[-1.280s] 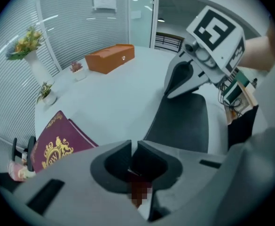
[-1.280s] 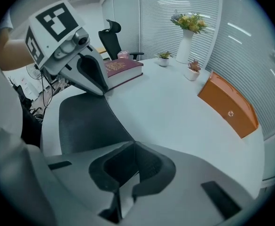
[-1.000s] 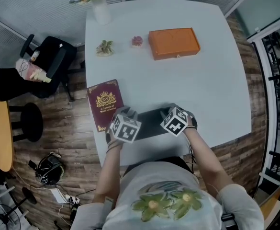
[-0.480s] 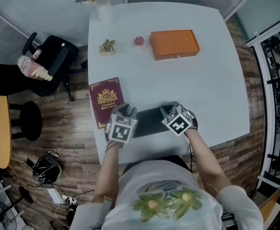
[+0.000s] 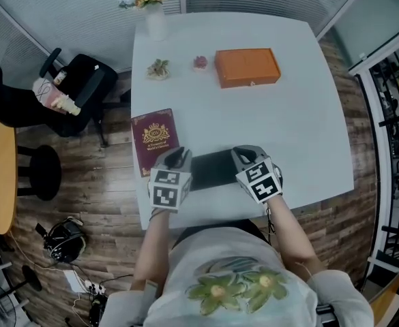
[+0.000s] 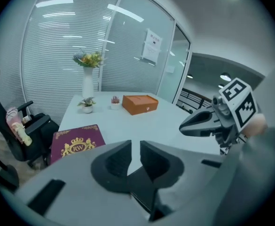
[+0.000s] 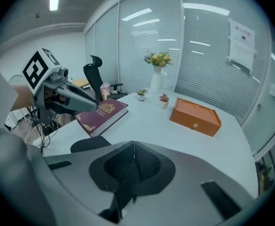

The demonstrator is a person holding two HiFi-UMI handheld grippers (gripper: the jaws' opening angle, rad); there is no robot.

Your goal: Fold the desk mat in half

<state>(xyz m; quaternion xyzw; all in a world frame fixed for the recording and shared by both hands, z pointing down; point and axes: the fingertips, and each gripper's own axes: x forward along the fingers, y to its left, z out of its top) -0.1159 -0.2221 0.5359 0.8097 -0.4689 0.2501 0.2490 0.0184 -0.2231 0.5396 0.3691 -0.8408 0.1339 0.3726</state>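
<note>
Gripping the near edge of the dark desk mat (image 5: 213, 169), the right tool (image 5: 241, 154) has its jaws pressed together on the sheet, which hangs down out of the pinch in the right gripper view. The left tool (image 5: 180, 155) has just been closing its jaws; they stand a narrow gap apart, with the mat's edge reaching up into the lower part of that gap, and the pads do not visibly press on it. Seen from the head view, the mat lies at the 6 o'clock side of the white counter (image 5: 301, 128), with the left tool at its 9 o'clock end and the right tool at its 3 o'clock end. A maroon book (image 5: 157, 140) with a gold crest lies just beside the mat at its 10 o'clock. An orange box (image 5: 247, 67) sits well apart at the mat's 12 o'clock, two small potted plants (image 5: 159, 68) stand at the box's 9 o'clock, and a vase of flowers (image 5: 155, 19) stands at the counter's 11 o'clock corner.
</note>
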